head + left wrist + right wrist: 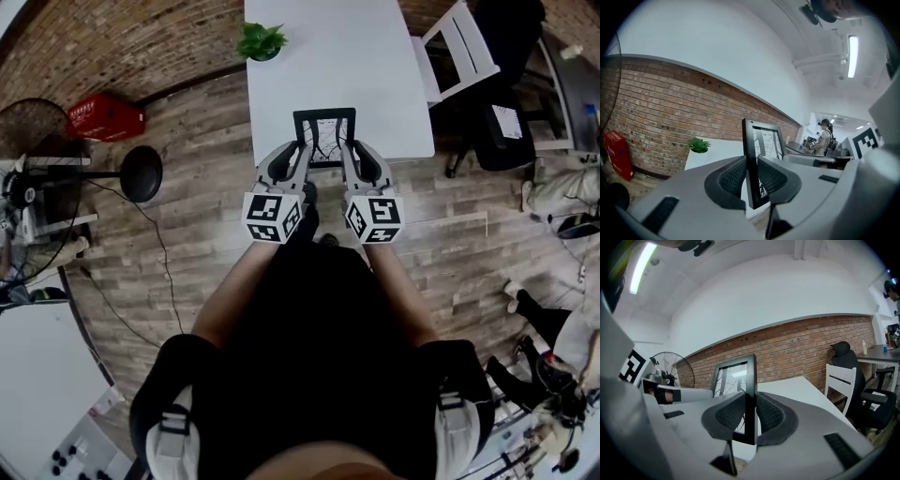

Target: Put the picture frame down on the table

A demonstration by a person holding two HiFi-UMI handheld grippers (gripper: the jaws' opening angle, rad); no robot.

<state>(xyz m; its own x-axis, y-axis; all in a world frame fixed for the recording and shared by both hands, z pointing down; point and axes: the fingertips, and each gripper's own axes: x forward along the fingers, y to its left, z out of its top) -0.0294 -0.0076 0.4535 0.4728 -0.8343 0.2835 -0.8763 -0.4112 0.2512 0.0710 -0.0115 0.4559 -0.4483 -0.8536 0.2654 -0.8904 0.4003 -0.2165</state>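
Observation:
A black picture frame point(325, 138) with a pale tree print stands upright between my two grippers, over the near edge of the white table point(366, 56). My left gripper point(306, 150) is shut on the frame's left side bar point(750, 164), pads pressing both faces. On the opposite side bar point(750, 399) my right gripper point(346, 150) is shut in the same way. Whether the frame's bottom edge touches the table is hidden.
A small green potted plant point(262, 41) sits at the table's far left. A white chair point(457, 49) and a black office chair point(502, 112) stand to the right. On the floor at left are a fan point(37, 141), a black stool point(141, 173) and a red box point(103, 117).

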